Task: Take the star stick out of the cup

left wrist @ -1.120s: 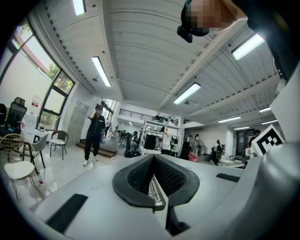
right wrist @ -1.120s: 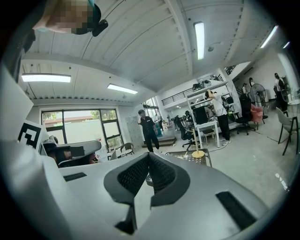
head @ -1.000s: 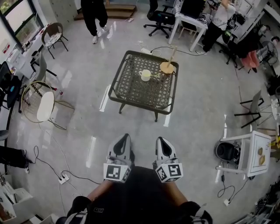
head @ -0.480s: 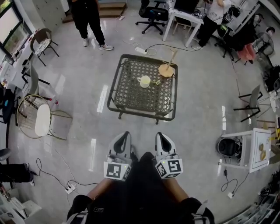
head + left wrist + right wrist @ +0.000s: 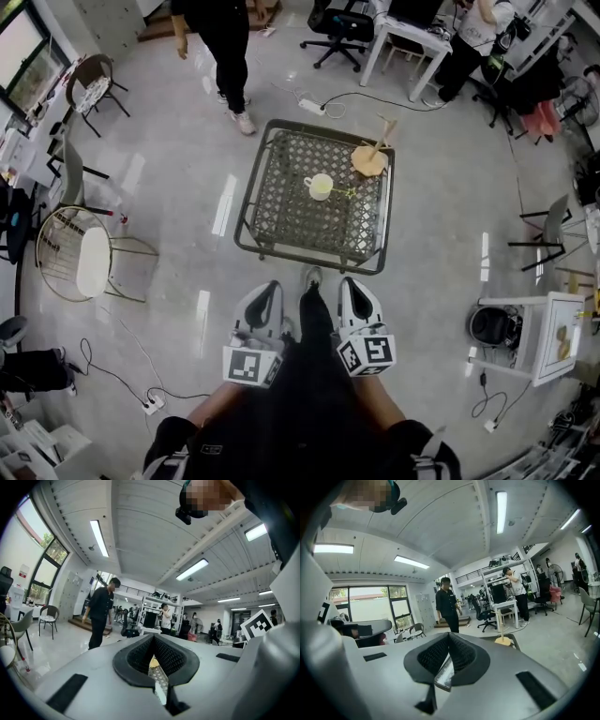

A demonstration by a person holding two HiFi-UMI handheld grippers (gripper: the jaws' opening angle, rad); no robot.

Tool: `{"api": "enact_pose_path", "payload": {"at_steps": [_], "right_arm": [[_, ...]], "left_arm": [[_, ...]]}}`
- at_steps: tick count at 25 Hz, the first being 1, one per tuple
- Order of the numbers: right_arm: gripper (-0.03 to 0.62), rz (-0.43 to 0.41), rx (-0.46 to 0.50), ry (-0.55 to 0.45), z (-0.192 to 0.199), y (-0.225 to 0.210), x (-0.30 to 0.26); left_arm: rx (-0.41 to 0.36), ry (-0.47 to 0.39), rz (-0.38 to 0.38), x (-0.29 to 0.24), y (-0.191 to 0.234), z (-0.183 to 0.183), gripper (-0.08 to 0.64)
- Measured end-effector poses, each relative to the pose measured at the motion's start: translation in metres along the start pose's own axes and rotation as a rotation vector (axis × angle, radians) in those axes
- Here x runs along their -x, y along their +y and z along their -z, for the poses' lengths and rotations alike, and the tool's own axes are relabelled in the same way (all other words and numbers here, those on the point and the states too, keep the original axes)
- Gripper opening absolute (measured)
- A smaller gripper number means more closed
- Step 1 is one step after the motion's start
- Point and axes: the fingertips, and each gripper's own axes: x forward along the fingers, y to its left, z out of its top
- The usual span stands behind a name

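Observation:
A pale cup (image 5: 321, 187) stands on the dark wicker table (image 5: 272, 225) ahead of me in the head view. A thin yellow-green stick (image 5: 348, 192) pokes out of the cup to the right; its star end is too small to make out. Both grippers are held low, close to my body and well short of the table. My left gripper (image 5: 266, 292) and right gripper (image 5: 349, 286) point forward side by side, jaws together, nothing between them. The left gripper view shows its pads (image 5: 140, 656) meeting at the tip. In the right gripper view the pads (image 5: 461, 654) meet likewise.
A wooden stand (image 5: 370, 159) sits on the table's far right corner. A person in black (image 5: 225, 47) walks just beyond the table. A round wire chair (image 5: 80, 248) stands at the left, a white side table (image 5: 553, 337) at the right, and cables (image 5: 112, 361) run over the floor.
I have walked forward, so the table sits closer and lower in the head view. The person in black has stepped right, toward the table's far side. Both grippers keep their pose.

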Motion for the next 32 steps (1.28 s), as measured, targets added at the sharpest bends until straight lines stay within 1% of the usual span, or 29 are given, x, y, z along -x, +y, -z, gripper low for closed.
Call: {"api": "enact_pose_path", "payload": {"at_steps": [3, 9, 12, 15, 24, 29, 30, 32], "right_arm": [[0.009, -0.011, -0.004, 0.003, -0.004, -0.013, -0.028], [0.009, -0.017, -0.014, 0.027, -0.014, -0.047, -0.085], [0.009, -0.01, -0.022, 0.043, -0.018, -0.072, -0.112], [0.009, 0.013, -0.051, 0.074, -0.015, -0.102, -0.136], [0.011, 0.065, -0.173, 0.22, 0.035, -0.18, -0.199], [0.014, 0.081, -0.237, 0.301, 0.062, -0.211, -0.229], [0.02, 0.082, -0.251, 0.319, 0.068, -0.216, -0.234], [0.06, 0.083, -0.274, 0.354, 0.08, -0.224, -0.246]], "left_arm": [[-0.006, 0.003, -0.012, -0.026, 0.01, 0.0, 0.015], [-0.007, -0.004, -0.03, -0.089, 0.024, -0.014, 0.015], [-0.018, -0.001, -0.027, -0.121, 0.025, -0.018, 0.015], [-0.015, 0.005, -0.024, -0.154, 0.022, -0.022, 0.015], [-0.03, 0.041, -0.012, -0.229, 0.019, -0.018, 0.015], [-0.026, 0.063, -0.013, -0.266, 0.019, -0.014, 0.015], [-0.025, 0.067, -0.013, -0.272, 0.019, -0.013, 0.015], [-0.021, 0.069, -0.015, -0.286, 0.02, -0.013, 0.015]]}}
